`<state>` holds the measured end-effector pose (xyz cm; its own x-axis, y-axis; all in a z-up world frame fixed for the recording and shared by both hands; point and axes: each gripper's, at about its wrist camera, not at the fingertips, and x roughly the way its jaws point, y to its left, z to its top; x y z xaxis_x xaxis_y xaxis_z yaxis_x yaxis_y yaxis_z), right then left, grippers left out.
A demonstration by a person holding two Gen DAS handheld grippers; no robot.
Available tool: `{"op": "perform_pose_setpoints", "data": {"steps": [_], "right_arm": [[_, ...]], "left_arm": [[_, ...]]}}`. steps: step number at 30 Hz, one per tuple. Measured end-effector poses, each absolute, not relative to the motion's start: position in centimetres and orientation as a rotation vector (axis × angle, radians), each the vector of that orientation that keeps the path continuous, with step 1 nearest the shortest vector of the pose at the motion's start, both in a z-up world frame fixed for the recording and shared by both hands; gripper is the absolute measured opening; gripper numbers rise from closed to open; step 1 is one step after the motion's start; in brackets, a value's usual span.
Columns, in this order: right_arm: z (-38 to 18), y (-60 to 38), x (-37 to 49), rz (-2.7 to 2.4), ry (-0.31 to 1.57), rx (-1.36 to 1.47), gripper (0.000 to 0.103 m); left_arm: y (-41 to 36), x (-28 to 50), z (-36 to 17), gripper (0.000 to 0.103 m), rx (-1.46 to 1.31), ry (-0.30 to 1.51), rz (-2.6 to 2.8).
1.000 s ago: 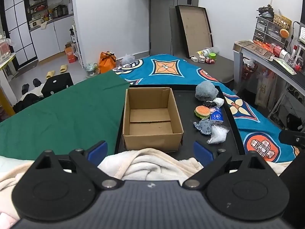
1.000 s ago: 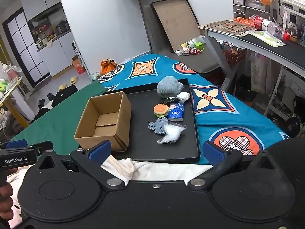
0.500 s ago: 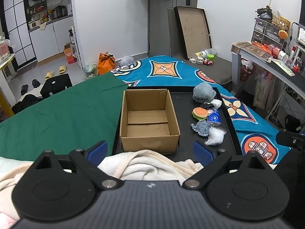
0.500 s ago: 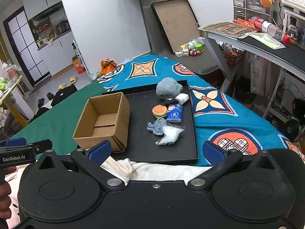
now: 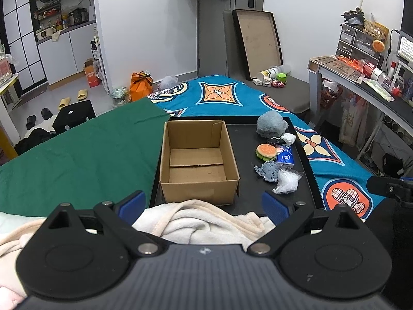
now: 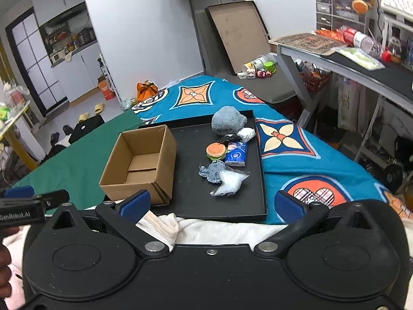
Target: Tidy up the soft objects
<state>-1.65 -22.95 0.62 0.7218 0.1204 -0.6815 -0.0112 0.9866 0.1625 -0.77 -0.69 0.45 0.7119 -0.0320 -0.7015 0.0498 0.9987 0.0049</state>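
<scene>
The left gripper (image 5: 204,202) and right gripper (image 6: 210,204), jaws spread and empty, have drawn back slightly from the tray (image 6: 191,206) over the last second. The soft toys (image 6: 219,155) remain beside the empty box (image 5: 197,155), so sorting hasn't started.

tray (image 5: 311,180) ahead of left claw (image 5: 204,204), on bed | box (image 5: 198,160) on tray's left half, straight ahead | toys right of box: plush ball (image 5: 271,126) farthest, burger (image 5: 265,151) and tissue pack (image 5: 285,156) midway, bag (image 5: 286,183) nearest | towel (image 5: 206,222) just under claw, touching box's front
</scene>
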Motion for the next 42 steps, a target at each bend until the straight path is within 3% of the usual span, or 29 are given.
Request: {"op": "perform_pose_setpoints", "data": {"steps": [42], "right_arm": [[-0.2, -22.4, -0.1, 0.042, 0.777, 0.15, 0.103]], "left_arm": [[0.9, 0.1, 0.7, 0.096, -0.023, 0.771, -0.071]]}}
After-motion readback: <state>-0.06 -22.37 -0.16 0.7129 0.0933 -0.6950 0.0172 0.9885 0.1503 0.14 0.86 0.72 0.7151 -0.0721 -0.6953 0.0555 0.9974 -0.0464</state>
